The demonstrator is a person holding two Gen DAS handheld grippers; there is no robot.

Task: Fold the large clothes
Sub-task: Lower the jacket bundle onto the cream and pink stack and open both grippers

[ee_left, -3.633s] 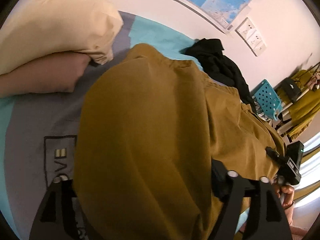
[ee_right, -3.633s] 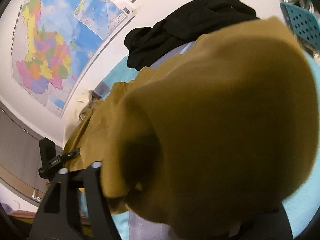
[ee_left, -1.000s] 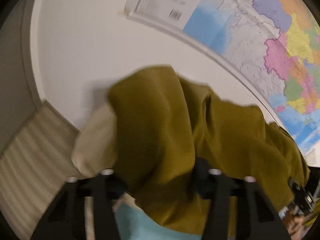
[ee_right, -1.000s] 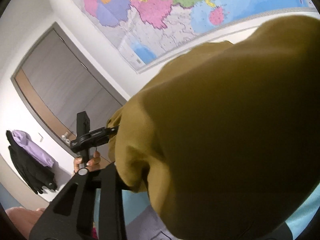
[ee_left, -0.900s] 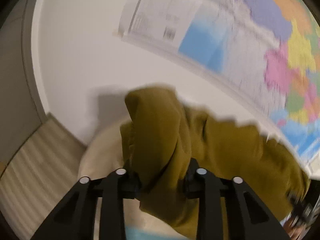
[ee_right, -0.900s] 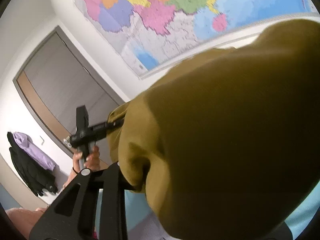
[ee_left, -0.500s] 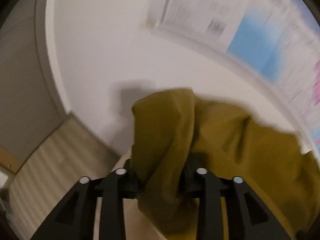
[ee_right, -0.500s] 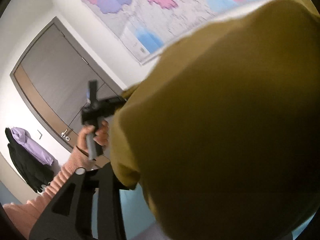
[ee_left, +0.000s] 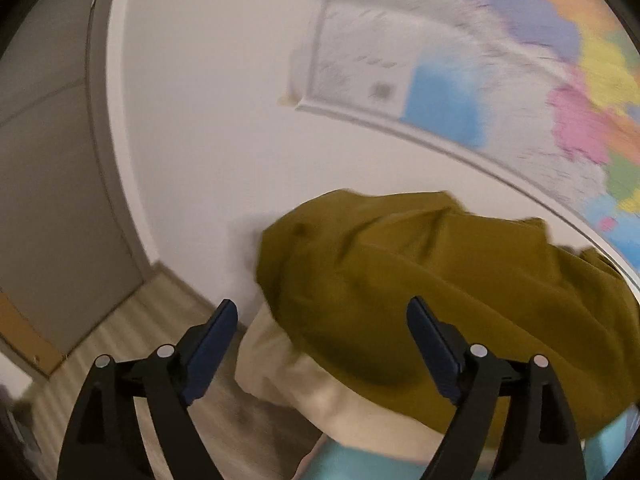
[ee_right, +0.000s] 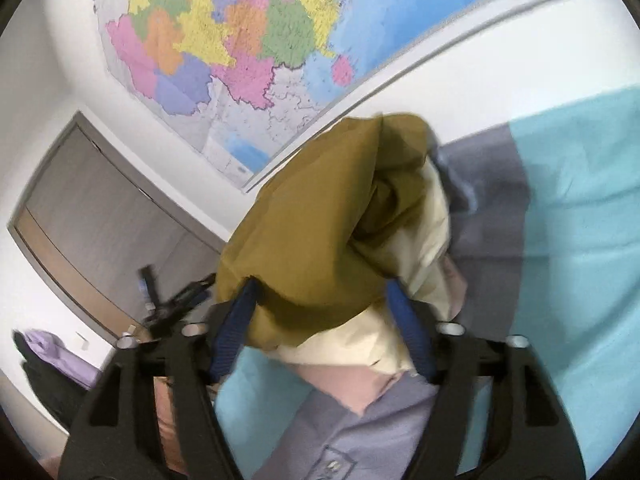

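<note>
The left tongs are released, their jaws just sprung wide, and nothing sits between the blue pads. The mustard garment lies just past their tips. The right tongs have just been closing, yet their jaws stand well apart, with a bunched fold of the garment filling the gap. The cloth laps over the tip of one pad and meets the other. I cannot tell whether they actually pinch it.

The garment is heaped in loose folds on a cream pillow at the head end of the bed, hard against the wall. In the right wrist view the cream pillow shows under the heap's near and right sides, with a pink pillow below it. The bed has a sheet of teal and grey panels running off to the right.

A big coloured map hangs on the white wall behind, and its lower corner shows blurred above the left tongs. Left of it is a grey door, and further left purple and black clothes hang by the wall.
</note>
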